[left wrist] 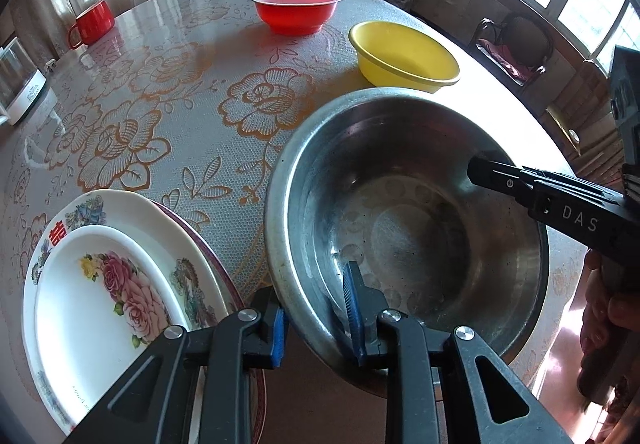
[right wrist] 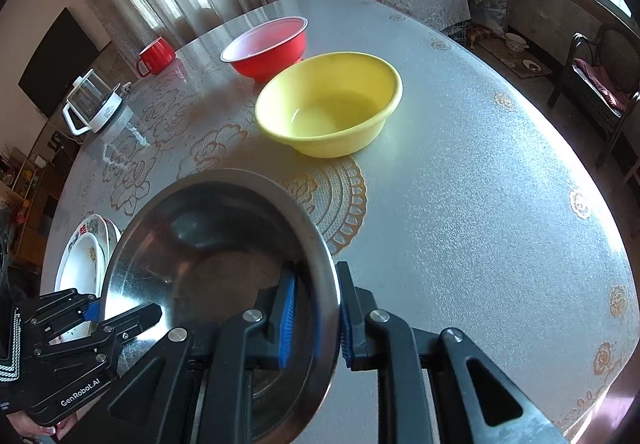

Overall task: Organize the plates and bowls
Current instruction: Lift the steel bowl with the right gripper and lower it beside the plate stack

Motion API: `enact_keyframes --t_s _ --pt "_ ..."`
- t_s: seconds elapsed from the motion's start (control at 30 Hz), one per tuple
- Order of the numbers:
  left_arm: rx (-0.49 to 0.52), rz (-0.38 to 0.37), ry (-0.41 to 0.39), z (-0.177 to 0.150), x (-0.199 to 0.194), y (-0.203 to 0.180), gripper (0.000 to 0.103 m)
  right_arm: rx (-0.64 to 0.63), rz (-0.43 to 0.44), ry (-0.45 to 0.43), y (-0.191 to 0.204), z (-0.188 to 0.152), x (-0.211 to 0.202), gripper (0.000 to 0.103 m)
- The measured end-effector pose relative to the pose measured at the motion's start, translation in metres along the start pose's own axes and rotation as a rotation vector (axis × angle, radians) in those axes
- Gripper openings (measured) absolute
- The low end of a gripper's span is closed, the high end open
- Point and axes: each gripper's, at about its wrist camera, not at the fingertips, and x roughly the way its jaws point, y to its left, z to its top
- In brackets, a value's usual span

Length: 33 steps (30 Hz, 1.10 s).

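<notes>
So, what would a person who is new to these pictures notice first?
First the steel bowl near the table's front edge, with the left gripper and right gripper each straddling its rim on opposite sides. Next the yellow bowl just behind it and the red bowl farther back. A stack of flowered plates lies left of the steel bowl.

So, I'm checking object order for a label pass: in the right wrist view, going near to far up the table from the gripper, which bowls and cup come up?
Steel bowl held at the rim by the right gripper → yellow bowl → red bowl → red mug.
</notes>
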Motion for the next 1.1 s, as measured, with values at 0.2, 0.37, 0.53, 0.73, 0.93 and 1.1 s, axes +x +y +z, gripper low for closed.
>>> enact_keyframes --t_s 0.2,0.37,0.53,0.73,0.93,1.1 --pt "-0.007 -0.013 0.009 0.000 0.000 0.002 0.026 0.053 0.032 -0.014 -0.008 -0.003 -0.012 0.030" --pt "-0.007 0.002 -0.009 0.001 -0.008 0.005 0.028 0.110 0.054 -0.022 -0.016 -0.008 -0.023 0.032" --pt "-0.017 0.013 -0.028 0.002 -0.017 0.006 0.046 0.110 0.058 -0.027 -0.013 -0.012 -0.029 0.032" --pt "-0.023 0.014 -0.067 0.005 -0.031 0.008 0.046 0.132 0.074 -0.052 -0.014 -0.010 -0.037 0.031" --pt "-0.042 0.003 -0.117 0.017 -0.047 0.014 0.056 0.158 0.069 -0.095 -0.023 -0.005 -0.048 0.032" --pt "-0.046 -0.012 -0.129 0.036 -0.047 0.012 0.060 0.185 0.055 -0.098 -0.032 -0.006 -0.051 0.032"
